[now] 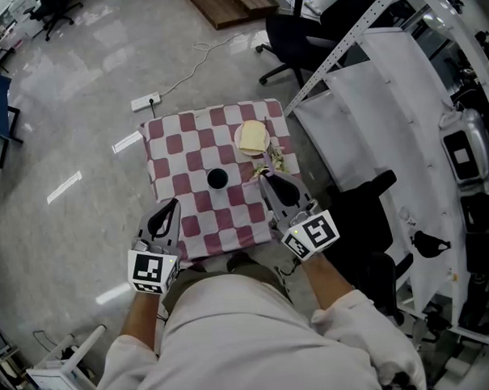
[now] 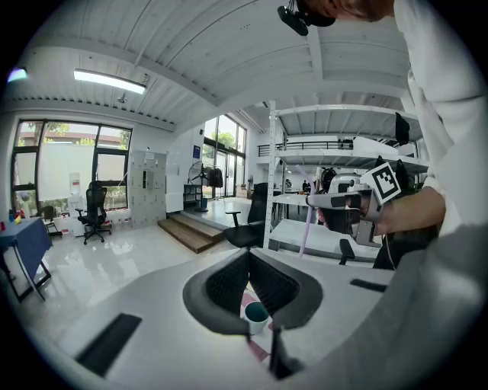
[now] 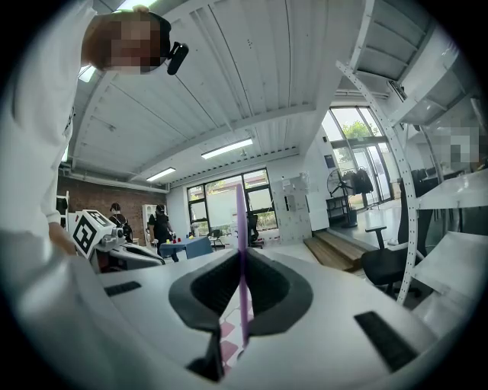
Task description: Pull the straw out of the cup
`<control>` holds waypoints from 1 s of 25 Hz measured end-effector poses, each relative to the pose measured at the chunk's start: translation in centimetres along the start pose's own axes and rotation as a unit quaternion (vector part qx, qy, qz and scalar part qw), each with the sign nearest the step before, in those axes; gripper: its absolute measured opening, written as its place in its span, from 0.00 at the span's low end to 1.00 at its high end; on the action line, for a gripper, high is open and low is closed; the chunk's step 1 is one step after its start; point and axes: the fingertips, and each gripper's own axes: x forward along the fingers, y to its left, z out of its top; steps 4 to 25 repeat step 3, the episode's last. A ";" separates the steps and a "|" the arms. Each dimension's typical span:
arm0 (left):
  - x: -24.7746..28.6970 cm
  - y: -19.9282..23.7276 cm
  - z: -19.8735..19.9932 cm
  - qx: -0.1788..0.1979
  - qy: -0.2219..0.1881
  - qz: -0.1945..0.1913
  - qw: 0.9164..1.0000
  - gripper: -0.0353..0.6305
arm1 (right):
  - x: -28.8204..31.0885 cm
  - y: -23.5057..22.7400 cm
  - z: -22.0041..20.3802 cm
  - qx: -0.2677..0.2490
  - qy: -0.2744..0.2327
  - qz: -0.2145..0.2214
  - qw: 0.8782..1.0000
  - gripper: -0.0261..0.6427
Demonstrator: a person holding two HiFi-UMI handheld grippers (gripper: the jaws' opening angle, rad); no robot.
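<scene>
Clearly, you had the thin lilac plastic straw [image 3: 241, 217] pinched in your right gripper [image 1: 266, 179]. Its two dark fingers [image 3: 271, 286] were drawn in narrow, one on each side of the straw, and they pressed it at about its middle. The straw stood upright between them. One length rose above the fingertips and a shorter length hung below. Seen from your left gripper view, the straw was carried in the air at the right. Its lower end hung free, well above and to the side of the cup.

The small round cup with the dark teal inside [image 1: 218, 178] stood upright on the red-and-white checked tablecloth [image 1: 178, 153], near the middle of the table. It sat to the left of your right fingertips and apart from them, with no straw in it. A flat, pale yellow round thing [image 1: 252, 137] lay further back on the cloth, with a few small scraps beside it that I could not make out.

Your left gripper [image 1: 174, 204] was held over the near left part of the cloth, short of the cup and not touching it. Its fingers were closed tip to tip with nothing held between them. From that gripper's own view, the cup showed beyond and below the joined tips.
</scene>
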 end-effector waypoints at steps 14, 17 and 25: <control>0.0 0.1 0.1 0.000 -0.001 -0.001 1.000 0.06 | 0.1 0.1 0.0 -0.001 0.001 0.000 1.000 0.08; 0.0 0.1 0.1 0.000 -0.001 -0.001 1.000 0.06 | 0.1 0.1 0.0 -0.001 0.001 0.000 1.000 0.08; 0.0 0.1 0.1 0.000 -0.001 -0.001 1.000 0.06 | 0.1 0.1 0.0 -0.001 0.001 0.000 1.000 0.08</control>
